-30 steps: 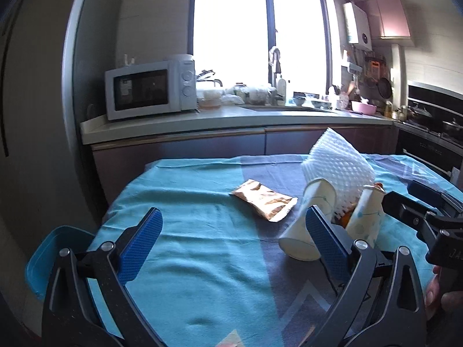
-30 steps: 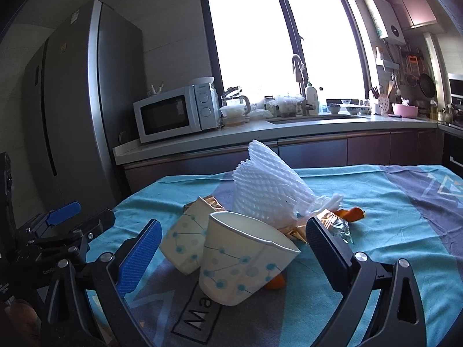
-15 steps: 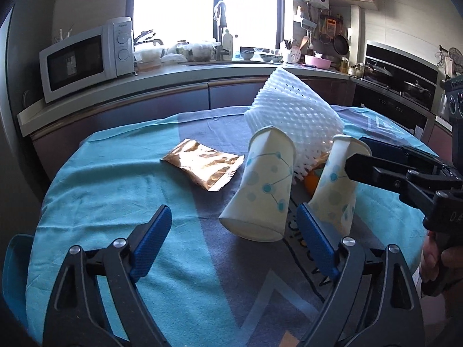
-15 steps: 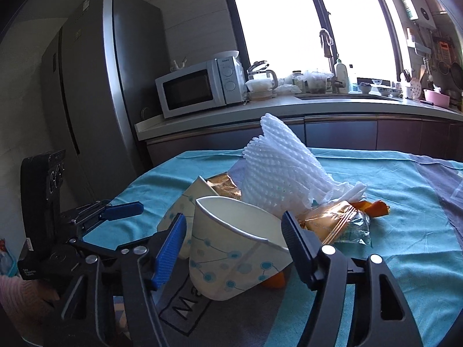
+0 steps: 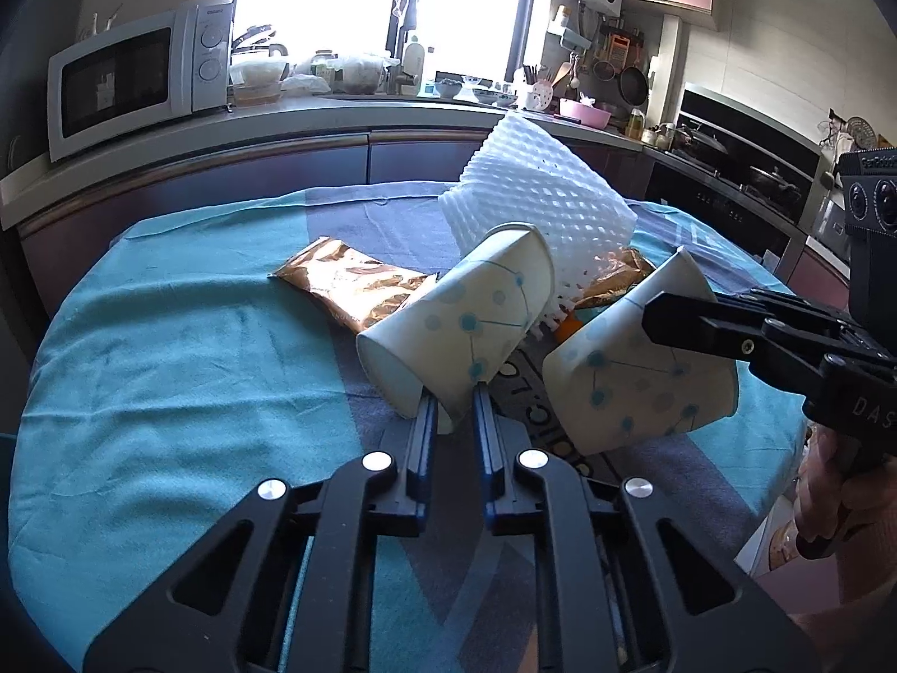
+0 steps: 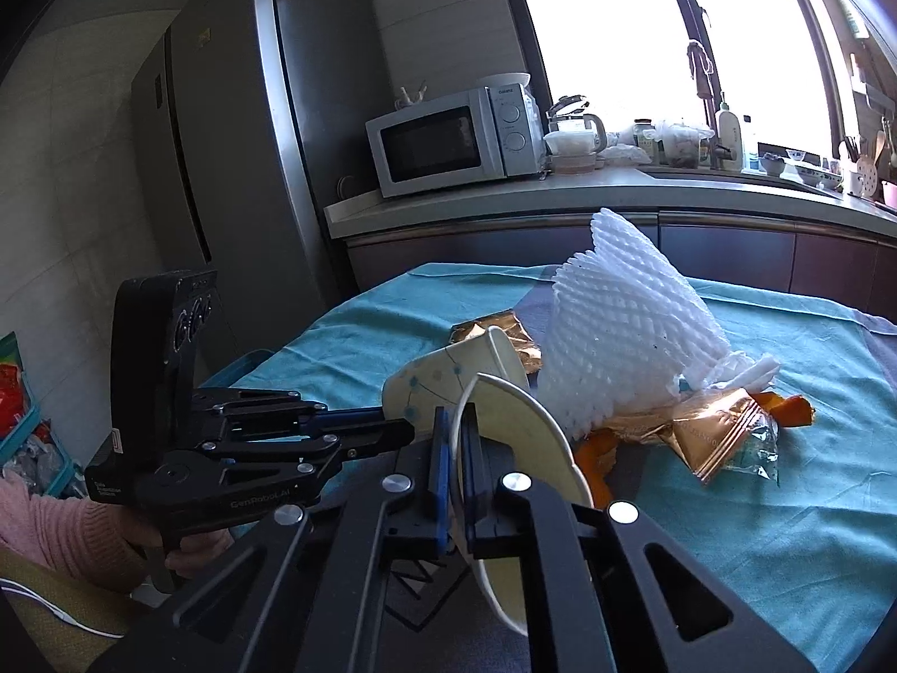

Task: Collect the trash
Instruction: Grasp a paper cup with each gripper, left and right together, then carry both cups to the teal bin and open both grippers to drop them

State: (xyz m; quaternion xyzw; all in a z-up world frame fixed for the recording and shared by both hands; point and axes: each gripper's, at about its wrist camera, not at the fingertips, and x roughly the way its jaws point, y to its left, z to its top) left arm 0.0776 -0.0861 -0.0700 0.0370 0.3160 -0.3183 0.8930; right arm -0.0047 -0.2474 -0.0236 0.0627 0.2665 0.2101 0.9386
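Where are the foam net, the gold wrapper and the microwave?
foam net [image 5: 538, 190]: left wrist view, middle of its white mesh.
gold wrapper [image 5: 353, 283]: left wrist view, middle of its flat face.
microwave [image 6: 443, 146]: right wrist view, its dark door.

Both grippers, the left gripper [image 5: 452, 399] and right gripper [image 6: 455, 420], are black, silver-screwed frames with blue pads [image 5: 426, 437], white lettering behind, and a pink knitted sleeve [image 6: 50, 527] rearward.

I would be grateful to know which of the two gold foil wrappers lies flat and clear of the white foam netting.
The gold wrapper on the bare cloth, left of the cups. The other wrapper is tucked under the foam netting.
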